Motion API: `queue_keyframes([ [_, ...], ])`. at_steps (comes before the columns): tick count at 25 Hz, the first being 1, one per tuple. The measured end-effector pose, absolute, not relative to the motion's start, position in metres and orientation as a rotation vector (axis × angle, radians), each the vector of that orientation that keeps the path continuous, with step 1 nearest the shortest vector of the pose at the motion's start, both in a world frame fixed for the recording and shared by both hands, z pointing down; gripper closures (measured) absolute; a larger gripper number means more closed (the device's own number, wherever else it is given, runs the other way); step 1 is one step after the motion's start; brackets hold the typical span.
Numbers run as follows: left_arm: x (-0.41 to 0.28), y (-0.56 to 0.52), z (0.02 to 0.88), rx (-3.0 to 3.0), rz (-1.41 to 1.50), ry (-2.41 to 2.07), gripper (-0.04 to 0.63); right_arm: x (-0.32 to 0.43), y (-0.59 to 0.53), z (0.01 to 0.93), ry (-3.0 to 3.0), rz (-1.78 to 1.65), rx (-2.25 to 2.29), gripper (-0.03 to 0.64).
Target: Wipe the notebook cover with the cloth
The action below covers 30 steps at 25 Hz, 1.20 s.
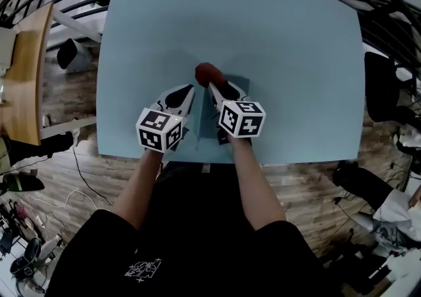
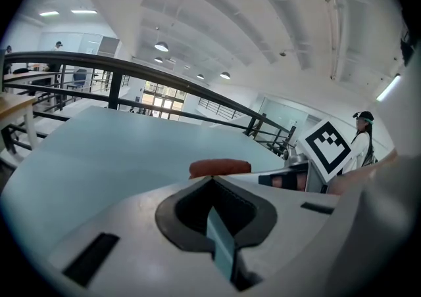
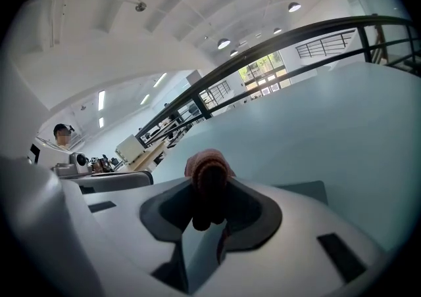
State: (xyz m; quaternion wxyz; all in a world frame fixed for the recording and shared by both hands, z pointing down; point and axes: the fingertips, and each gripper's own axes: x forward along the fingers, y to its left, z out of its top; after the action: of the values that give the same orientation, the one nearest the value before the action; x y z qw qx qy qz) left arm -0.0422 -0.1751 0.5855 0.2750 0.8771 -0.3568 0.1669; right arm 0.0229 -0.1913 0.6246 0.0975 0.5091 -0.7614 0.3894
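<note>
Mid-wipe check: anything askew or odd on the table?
Nothing spilled or damaged. One oddity: the left gripper pinches a notebook leaf edge-on, so it is lifted, not flat. The right gripper holds the cloth bunched.

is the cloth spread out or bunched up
Bunched up: the cloth is a rounded reddish wad pinched in the right gripper, not laid flat.

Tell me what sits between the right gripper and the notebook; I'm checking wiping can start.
The reddish cloth, pinched in the right gripper over the notebook; the right gripper view shows it.
</note>
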Motion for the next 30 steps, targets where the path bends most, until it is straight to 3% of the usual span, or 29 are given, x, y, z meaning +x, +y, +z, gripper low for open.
queue_keyframes([
  [30, -0.025, -0.172, 0.604, 2.331, 0.492, -0.904, 0.603, 0.135, -0.149, 0.641, -1.991, 1.163, 1.787, 0.508],
])
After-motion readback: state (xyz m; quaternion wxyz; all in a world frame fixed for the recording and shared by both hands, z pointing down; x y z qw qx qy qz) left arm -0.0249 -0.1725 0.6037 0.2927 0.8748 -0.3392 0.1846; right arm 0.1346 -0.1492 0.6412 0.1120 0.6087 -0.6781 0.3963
